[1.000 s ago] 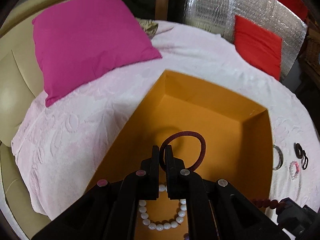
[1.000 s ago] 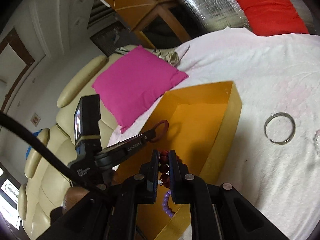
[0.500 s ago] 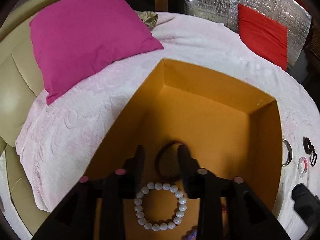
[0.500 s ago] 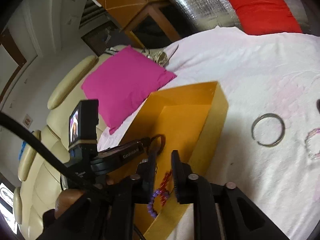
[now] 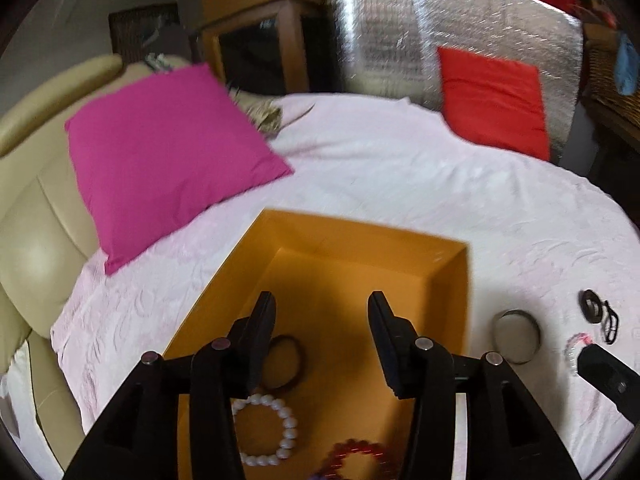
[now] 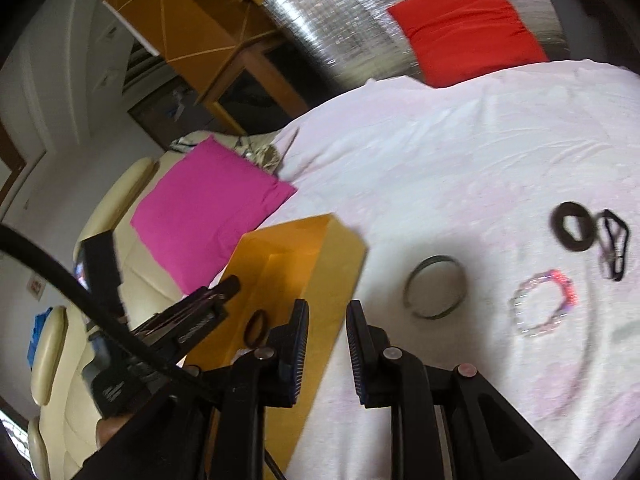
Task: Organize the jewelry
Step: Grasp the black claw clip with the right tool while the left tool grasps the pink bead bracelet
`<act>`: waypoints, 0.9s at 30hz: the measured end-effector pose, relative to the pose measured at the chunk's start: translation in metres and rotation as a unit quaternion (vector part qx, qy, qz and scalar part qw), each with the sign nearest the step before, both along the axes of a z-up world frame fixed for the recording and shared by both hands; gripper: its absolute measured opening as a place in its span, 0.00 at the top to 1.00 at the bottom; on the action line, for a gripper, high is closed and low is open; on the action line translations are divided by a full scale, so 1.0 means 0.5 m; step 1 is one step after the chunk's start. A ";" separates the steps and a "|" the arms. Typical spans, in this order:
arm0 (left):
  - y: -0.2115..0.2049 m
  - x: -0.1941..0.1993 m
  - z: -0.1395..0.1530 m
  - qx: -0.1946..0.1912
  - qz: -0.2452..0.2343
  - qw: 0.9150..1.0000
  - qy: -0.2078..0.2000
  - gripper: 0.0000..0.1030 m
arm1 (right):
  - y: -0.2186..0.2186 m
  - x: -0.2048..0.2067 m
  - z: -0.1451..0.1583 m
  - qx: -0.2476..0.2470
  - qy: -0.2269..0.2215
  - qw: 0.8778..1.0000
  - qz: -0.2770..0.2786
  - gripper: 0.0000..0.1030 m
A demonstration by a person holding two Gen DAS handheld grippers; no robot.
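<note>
Jewelry lay split between the orange box (image 5: 448,264) and the pale pink bedspread (image 5: 400,184). Inside the box, seen from the left wrist: a dark maroon hair tie (image 5: 290,360) flat on the floor of the box, a white bead bracelet (image 5: 266,428) just nearer the camera, and a red bead bracelet (image 5: 356,454) at the bottom edge of the view, blurred. A purple beaded piece beside the red one was too cut off to identify.

Left gripper (image 5: 322,312) hovered above the box interior, its jaws just having been opening, now well apart with nothing between them. The hair tie lay below and partly behind the left finger, not touched by the pads.

Right gripper (image 6: 326,336) was over the bedspread just beside the box's right wall. Its jaws had parted a little and stood with a narrow gap, holding nothing.

Still on the bedspread, right of the box: a metal bangle (image 6: 435,292) nearest the box, a pink and clear bead bracelet (image 6: 544,302) further right, a thick black hair band (image 6: 574,232) and a thin black elastic (image 6: 612,250) just beside it, apparently touching.

A magenta pillow (image 5: 168,160) lay left of the box, a red pillow (image 5: 494,96) at the far edge.
</note>
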State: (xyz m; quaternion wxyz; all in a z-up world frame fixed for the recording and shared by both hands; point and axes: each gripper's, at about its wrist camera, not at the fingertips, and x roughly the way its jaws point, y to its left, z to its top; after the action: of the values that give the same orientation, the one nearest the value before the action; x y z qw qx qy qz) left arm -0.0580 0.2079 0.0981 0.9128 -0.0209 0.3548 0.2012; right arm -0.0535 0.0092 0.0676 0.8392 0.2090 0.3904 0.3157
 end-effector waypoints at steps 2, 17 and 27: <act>-0.026 0.004 0.006 0.007 -0.014 1.000 -0.005 0.51 | -0.012 0.009 0.002 0.000 0.001 1.000 -0.010 0.79; -0.163 0.027 0.006 0.052 -0.075 0.996 -0.002 0.43 | -0.171 0.039 -0.004 -0.011 0.016 0.997 -0.080 0.63; -0.219 0.048 -0.010 0.059 -0.107 0.992 0.012 0.42 | -0.272 0.060 -0.012 -0.012 0.030 0.993 -0.113 0.63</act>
State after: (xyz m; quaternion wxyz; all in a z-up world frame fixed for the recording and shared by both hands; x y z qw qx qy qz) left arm -0.0343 0.0983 0.0933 0.9242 0.0737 0.3537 0.1234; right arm -0.0235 -0.1266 0.0614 0.8598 0.2510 0.3934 0.2073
